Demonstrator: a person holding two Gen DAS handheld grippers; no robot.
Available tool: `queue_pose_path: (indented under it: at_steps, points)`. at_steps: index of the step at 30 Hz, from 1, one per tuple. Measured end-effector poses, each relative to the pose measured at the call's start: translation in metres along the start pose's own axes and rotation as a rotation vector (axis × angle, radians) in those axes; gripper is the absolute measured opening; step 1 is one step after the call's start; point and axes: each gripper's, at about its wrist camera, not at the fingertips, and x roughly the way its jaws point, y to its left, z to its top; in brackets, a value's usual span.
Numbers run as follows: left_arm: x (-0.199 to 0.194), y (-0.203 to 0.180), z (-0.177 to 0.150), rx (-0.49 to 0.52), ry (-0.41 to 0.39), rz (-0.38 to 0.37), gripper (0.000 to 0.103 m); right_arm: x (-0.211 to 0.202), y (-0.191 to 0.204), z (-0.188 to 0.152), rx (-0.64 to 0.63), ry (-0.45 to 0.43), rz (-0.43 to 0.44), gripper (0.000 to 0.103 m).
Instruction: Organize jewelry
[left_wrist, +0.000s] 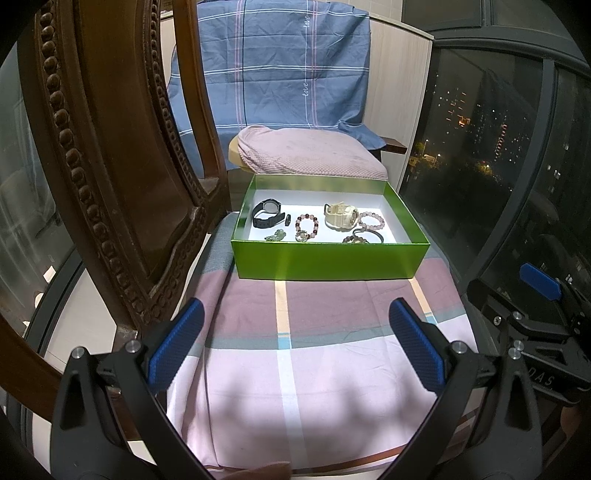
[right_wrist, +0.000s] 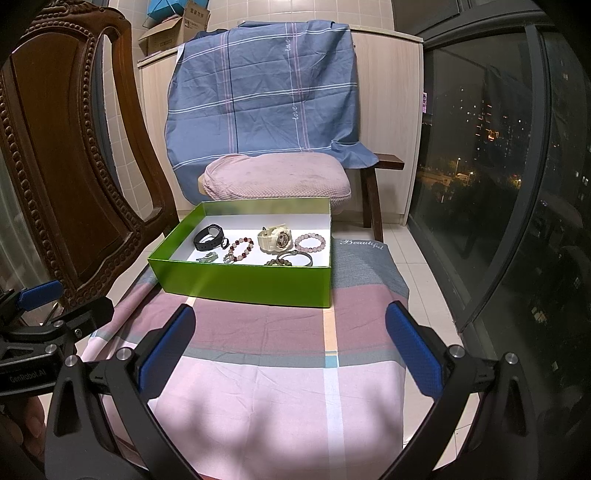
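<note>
Jewelry sits inside the open green cardboard box (right_wrist: 240, 282) on the pink plaid cloth-covered surface (right_wrist: 277, 387): cream chunky watch (right_wrist: 275, 240), black strap watch (right_wrist: 210, 236), pale pink bead bracelet (right_wrist: 311, 243). Your left tongs (left_wrist: 295, 347) and right tongs (right_wrist: 290, 350) hang spread, empty.

green box (right_wrist: 243, 284) sits at 12 o'clock from the wide-open right gripper (right_wrist: 290, 350), white watch (right_wrist: 275, 240) and black watch (right_wrist: 210, 236) inside.
</note>
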Motion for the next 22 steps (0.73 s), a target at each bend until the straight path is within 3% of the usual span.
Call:
queue_pose_path:
  at_steps: [22]
  points:
    - [0.0039,0.0,-0.0006,0.009,0.01,0.004,0.099,0.0004,0.0014,-0.0002,-0.004,0.0,0.002,0.1]
